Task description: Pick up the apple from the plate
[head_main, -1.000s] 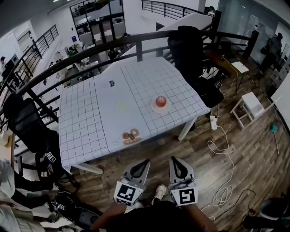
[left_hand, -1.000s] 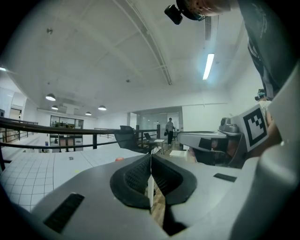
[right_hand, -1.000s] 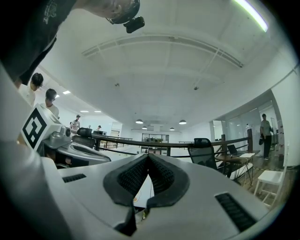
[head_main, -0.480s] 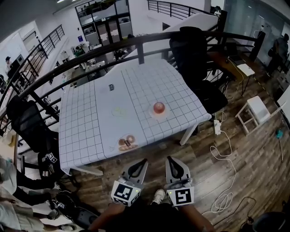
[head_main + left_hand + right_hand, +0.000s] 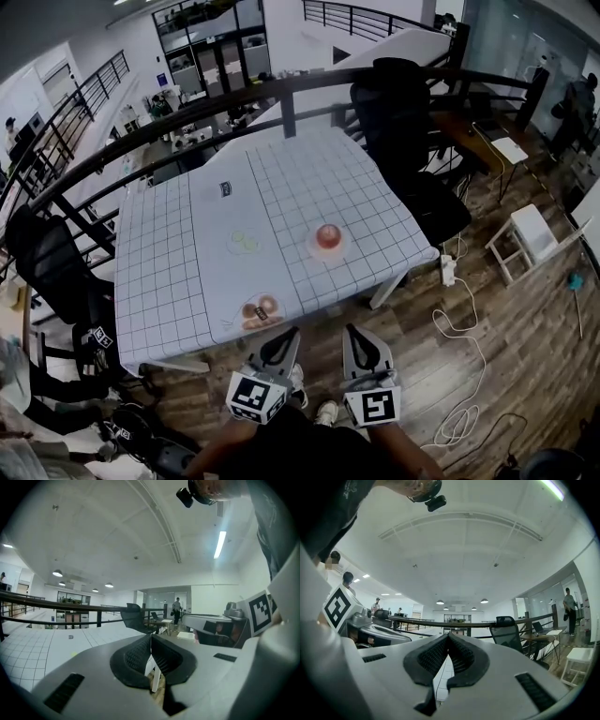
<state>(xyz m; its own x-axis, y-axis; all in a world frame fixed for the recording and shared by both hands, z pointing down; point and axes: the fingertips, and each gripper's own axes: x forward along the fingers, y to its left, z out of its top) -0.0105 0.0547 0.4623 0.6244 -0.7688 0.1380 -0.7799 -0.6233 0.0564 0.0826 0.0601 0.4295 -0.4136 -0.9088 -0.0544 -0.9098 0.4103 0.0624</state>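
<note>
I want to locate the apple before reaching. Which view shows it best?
The head view: the apple sits in plain sight on its plate on the checked table. Neither gripper view shows the apple at all.

A square surface (image 5: 309, 178) covered with a white cloth printed in a thin dark grid carries four well-separated things. A small pale round plate (image 5: 327, 256) sits towards its right side, with pale green flat pieces (image 5: 244, 241) left of it. A cluster of brown round food pieces (image 5: 260, 307) lies at the near edge, and a small dark rectangular item (image 5: 225, 189) lies farther back.
</note>
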